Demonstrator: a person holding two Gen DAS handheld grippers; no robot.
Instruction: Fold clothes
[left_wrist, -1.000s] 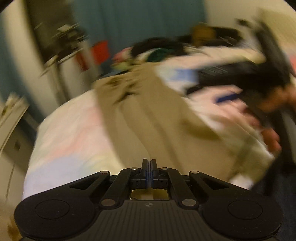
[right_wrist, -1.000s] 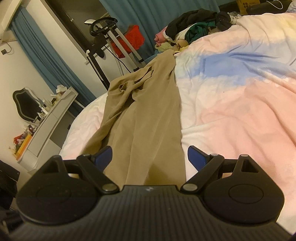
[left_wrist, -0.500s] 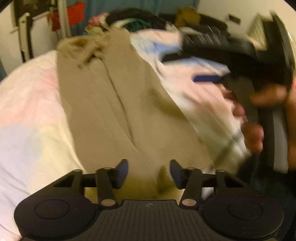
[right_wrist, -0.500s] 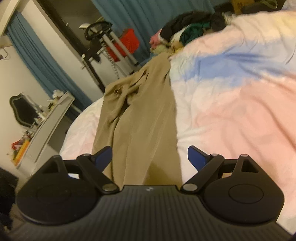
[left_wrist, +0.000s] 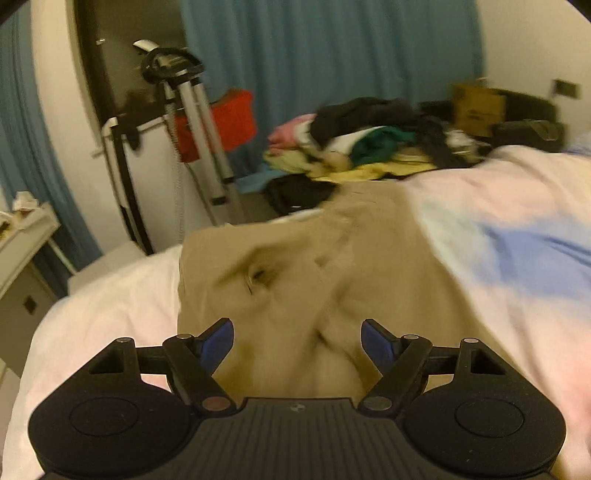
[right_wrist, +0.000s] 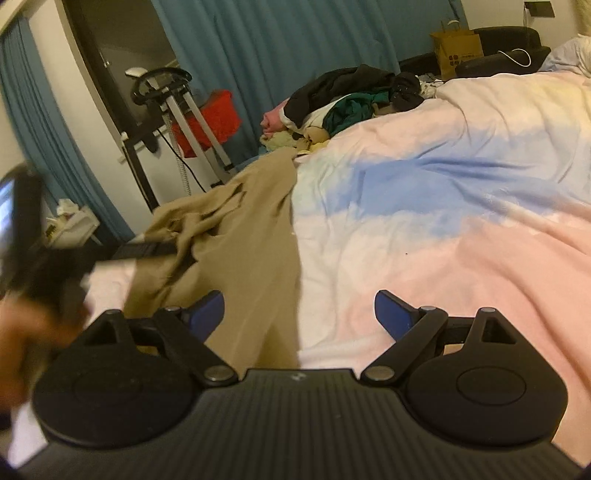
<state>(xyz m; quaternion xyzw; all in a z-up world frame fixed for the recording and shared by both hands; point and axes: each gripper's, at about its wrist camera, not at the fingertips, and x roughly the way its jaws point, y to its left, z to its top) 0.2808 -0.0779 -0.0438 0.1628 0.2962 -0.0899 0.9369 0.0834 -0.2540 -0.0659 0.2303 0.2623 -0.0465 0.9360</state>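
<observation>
Opening jaws mark a release over the tan trousers

Opening at this moment, the left gripper is seen in its own view with blue pads spread and nothing clamped between them; a second earlier the same pads were pressed together. The tan trousers are spread below and ahead of it, filling the centre of that frame, their rumpled waist towards the upper middle. In the right wrist view the trousers run from lower centre to upper left across the pastel duvet. The right gripper is held wide as before, released, its left pad over the cloth's edge and its right pad over bare bedding. From this it is judged that the garment has been let go and laid out, and that a fresh hold for the next fold is being sought. A heap of unfolded clothes is left at the bed's far side. A printed mark is visible on the brown paper bag, upper right, but cannot be read.
</observation>
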